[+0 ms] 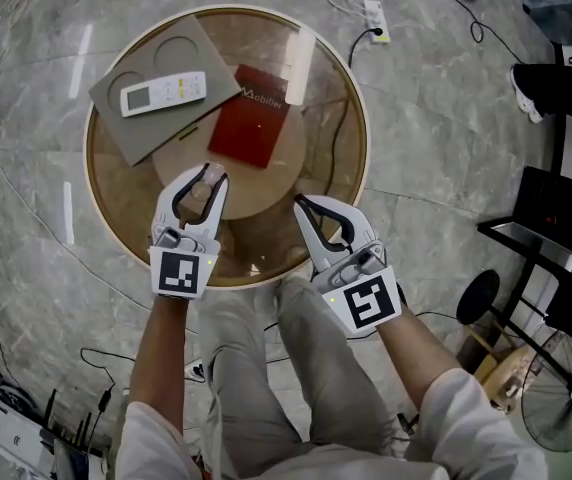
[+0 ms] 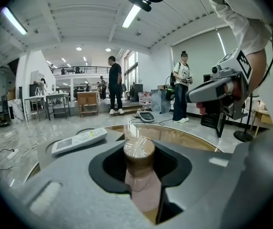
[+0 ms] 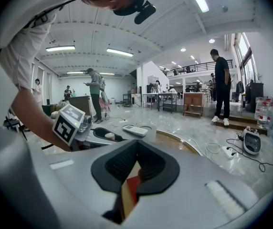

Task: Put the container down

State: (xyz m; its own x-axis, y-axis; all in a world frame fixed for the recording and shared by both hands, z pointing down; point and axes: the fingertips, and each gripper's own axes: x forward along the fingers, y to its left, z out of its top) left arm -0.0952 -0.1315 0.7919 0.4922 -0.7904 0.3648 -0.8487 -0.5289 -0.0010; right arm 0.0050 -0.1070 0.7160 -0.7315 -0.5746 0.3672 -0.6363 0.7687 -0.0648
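Note:
The container [image 1: 198, 197] is a small pinkish bottle with a brown lid. It stands upright between the jaws of my left gripper [image 1: 209, 176], over the near part of the round glass table [image 1: 359, 164]. In the left gripper view the container [image 2: 139, 168] fills the gap and the pads press on its body; its base is hidden. My right gripper [image 1: 300, 204] is beside it to the right, over the table's near edge. Its tips are together with nothing between them. The right gripper view shows only a red booklet [image 3: 132, 189] through the narrow gap.
On the table lie a grey board [image 1: 131, 123] with a white remote [image 1: 164, 92] on it and the red booklet [image 1: 251, 128]. A power strip [image 1: 376, 20] and cables lie on the floor behind. Several people stand in the hall beyond.

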